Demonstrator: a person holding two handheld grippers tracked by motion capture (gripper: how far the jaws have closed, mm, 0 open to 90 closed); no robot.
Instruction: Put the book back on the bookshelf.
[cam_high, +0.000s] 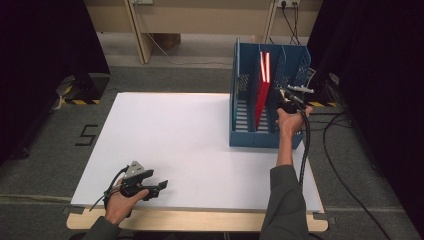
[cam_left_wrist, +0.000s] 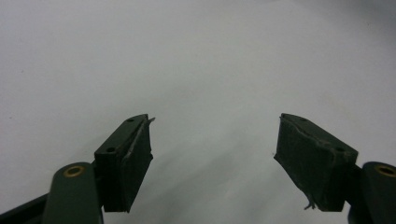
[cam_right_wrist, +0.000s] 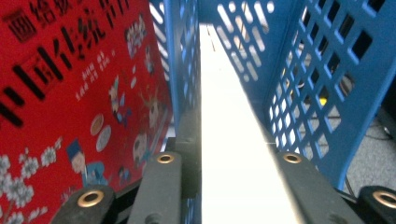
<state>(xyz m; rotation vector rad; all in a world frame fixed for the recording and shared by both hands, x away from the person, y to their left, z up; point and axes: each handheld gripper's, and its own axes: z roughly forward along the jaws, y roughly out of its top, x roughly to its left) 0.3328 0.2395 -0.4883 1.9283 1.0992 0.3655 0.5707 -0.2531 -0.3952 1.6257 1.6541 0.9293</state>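
Observation:
A blue perforated file rack (cam_high: 252, 137) stands at the right of the white tabletop (cam_high: 190, 140). In its middle slot a red book (cam_high: 262, 90) stands upright, and its printed cover (cam_right_wrist: 70, 93) is at the left of the right gripper view. My right gripper (cam_high: 287, 97) reaches into the rack's right slot. There its jaws (cam_right_wrist: 233, 140) are shut on the bright edge of a white book (cam_right_wrist: 224, 93), between the blue divider and the outer wall (cam_right_wrist: 327, 70). My left gripper (cam_high: 160, 186) rests near the table's front left, open (cam_left_wrist: 212, 140), with bare tabletop between its pads.
Black curtains hang on both sides. Cables (cam_high: 345, 150) trail on the floor right of the table. A black block with yellow-black tape (cam_high: 82, 87) sits on the floor at the far left. The table's wooden front edge (cam_high: 200, 220) runs below my hands.

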